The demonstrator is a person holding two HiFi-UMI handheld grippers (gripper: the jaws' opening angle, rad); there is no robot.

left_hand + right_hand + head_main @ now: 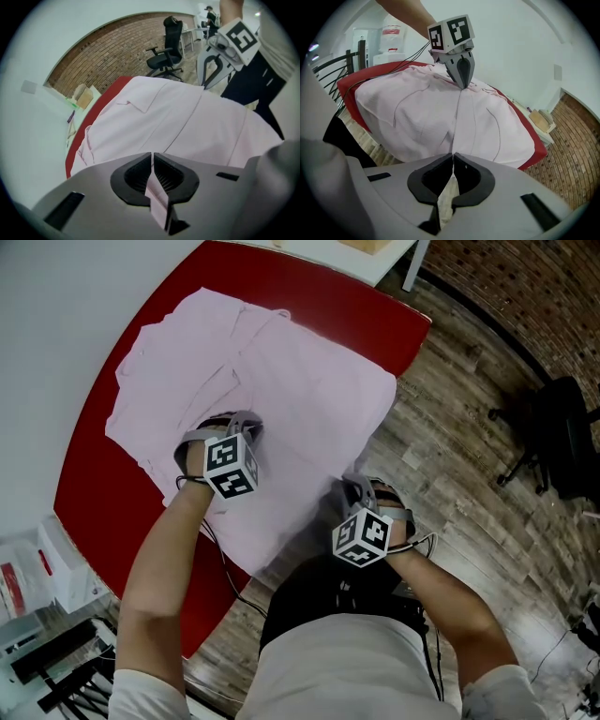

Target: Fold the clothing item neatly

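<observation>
Presently, the right claw (453, 157) is clamped shut on the pink shirt (309, 390) at the near edge of the red desk (309, 277). Further in, the left claw (153, 157) is pinched on a mid-body fold. The shirt's long axis is laid away from both claws, collar farthest.

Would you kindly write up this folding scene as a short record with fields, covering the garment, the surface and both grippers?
garment: pale pink shirt, spread out, wrinkled at the far side
surface: red table; the shirt's near edge hangs over it
left gripper: shut on a fold of the shirt
right gripper: shut on the shirt's near edge
background: black office chair, wooden floor
</observation>
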